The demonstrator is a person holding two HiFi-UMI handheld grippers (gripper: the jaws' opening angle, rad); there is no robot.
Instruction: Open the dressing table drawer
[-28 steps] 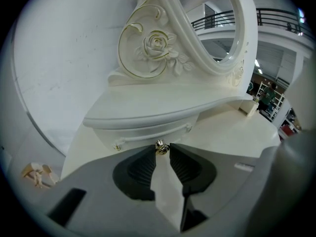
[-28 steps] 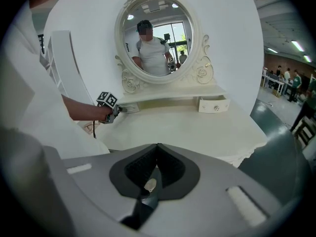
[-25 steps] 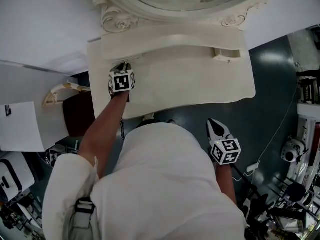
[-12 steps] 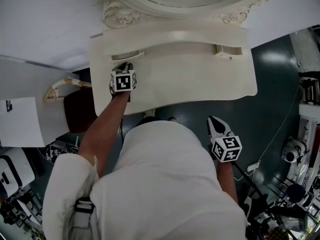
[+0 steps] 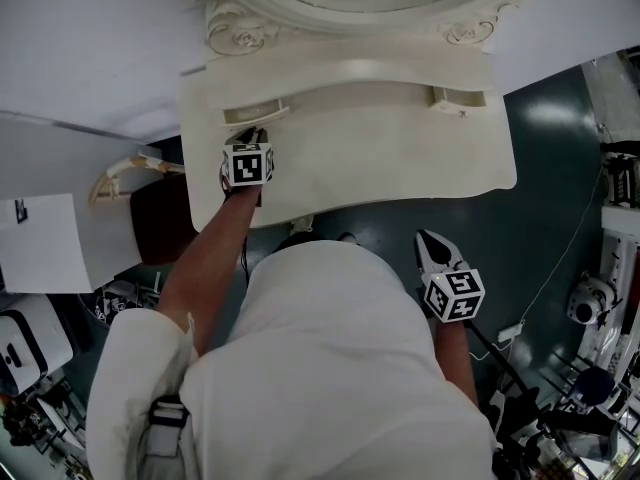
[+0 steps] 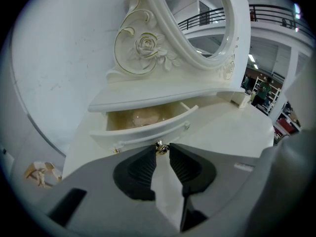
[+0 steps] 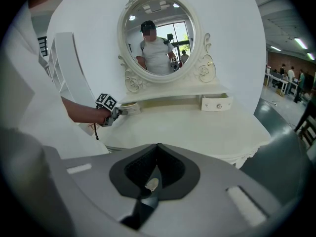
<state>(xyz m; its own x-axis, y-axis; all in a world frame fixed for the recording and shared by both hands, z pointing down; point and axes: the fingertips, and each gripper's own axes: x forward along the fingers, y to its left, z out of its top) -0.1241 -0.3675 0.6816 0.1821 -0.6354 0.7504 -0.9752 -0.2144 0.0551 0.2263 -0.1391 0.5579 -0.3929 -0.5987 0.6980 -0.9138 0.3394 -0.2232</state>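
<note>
- On our left gripper [image 6: 162, 151] the jaws grip the small metal knob [image 6: 160, 145] of the left drawer [image 6: 148, 126], which has slid slightly further out over the worktop [image 6: 222, 132].
- The drawer is partly open; we judge more pulling remains.
- On our right gripper [image 7: 157, 148] the jaws are closed and empty.

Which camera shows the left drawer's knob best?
The left gripper view: the drawer knob sits close up, pinched between the left gripper's jaw tips. The head view hides it under that gripper's marker cube; the right gripper view shows the drawer far off, knob indistinguishable.

A dark-cushioned seat [image 5: 160, 223] stands on dark floor [image 5: 545, 128].
</note>
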